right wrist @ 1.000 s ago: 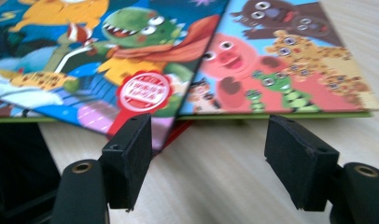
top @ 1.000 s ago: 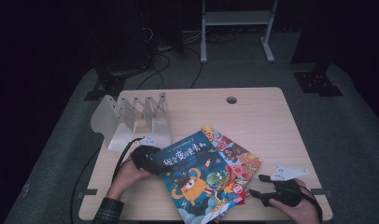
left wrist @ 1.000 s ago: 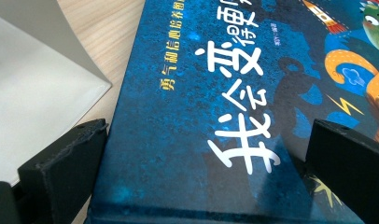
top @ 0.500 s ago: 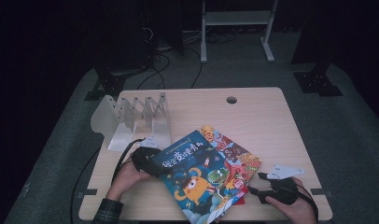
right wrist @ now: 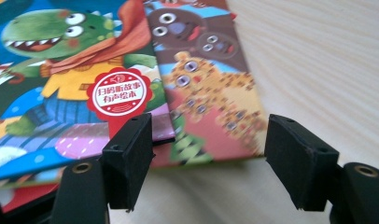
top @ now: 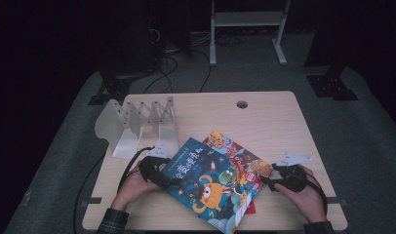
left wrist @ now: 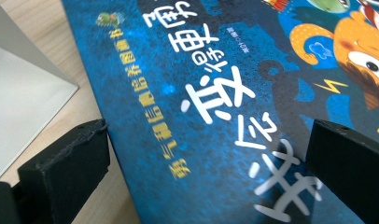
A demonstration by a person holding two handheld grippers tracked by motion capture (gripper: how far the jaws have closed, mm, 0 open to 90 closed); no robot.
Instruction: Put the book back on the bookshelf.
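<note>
The blue book [left wrist: 211, 107] has a smooth, faintly glossy paper cover, as does the red book [right wrist: 211, 93] under it. The table [right wrist: 318, 60] is pale wood-grain, matt. The rack [top: 137, 124] at the left looks like smooth white plastic or metal. The jaw pads are rough matt black.

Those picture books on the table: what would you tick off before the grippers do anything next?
1. Blue book lies on top of the stack: ok.
2. Left gripper jaws stand apart, spanning the blue book's edge, one over the cover, one beside it: ok.
3. Left pads pressing on the book: cannot tell.
4. Right gripper jaws open, facing the lower book's corner: ok.
5. Books squared up: not ok; they are fanned, corners offset.
6. White rack stands apart from the books, behind them: ok.
</note>
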